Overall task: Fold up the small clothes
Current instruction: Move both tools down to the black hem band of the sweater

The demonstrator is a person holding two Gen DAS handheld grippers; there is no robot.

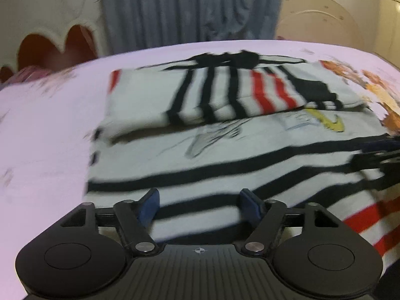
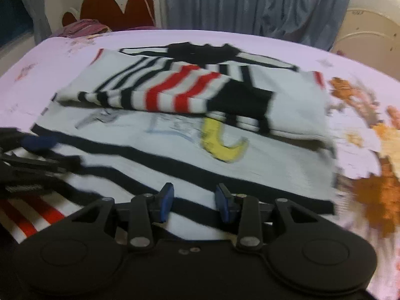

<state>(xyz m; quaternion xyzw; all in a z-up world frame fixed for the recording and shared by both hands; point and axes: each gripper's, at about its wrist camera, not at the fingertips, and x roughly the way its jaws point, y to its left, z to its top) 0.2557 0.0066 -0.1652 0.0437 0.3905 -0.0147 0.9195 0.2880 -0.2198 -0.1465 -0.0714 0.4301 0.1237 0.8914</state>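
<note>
I am looking along both grippers at a bed covered by a pale pink sheet (image 1: 45, 130). A white shirt (image 1: 225, 150) with black and red stripes lies spread across the middle of both views, with both sleeves folded in over its upper part. A yellow print (image 2: 222, 145) shows on the shirt's chest, right of centre in the right view.

My left gripper (image 1: 198, 206) sits at the bottom centre of its view, over the shirt's lower edge. Its blue pads (image 1: 150, 205) stand wide apart and hold nothing.

My right gripper (image 2: 195, 201) is at the bottom centre of its view, also over the lower edge. Its pads (image 2: 166, 200) are apart, a narrower gap, empty.

Grey curtains (image 2: 250, 2) hang along the top. A red scalloped headboard (image 2: 117, 5) shows at upper left.
</note>
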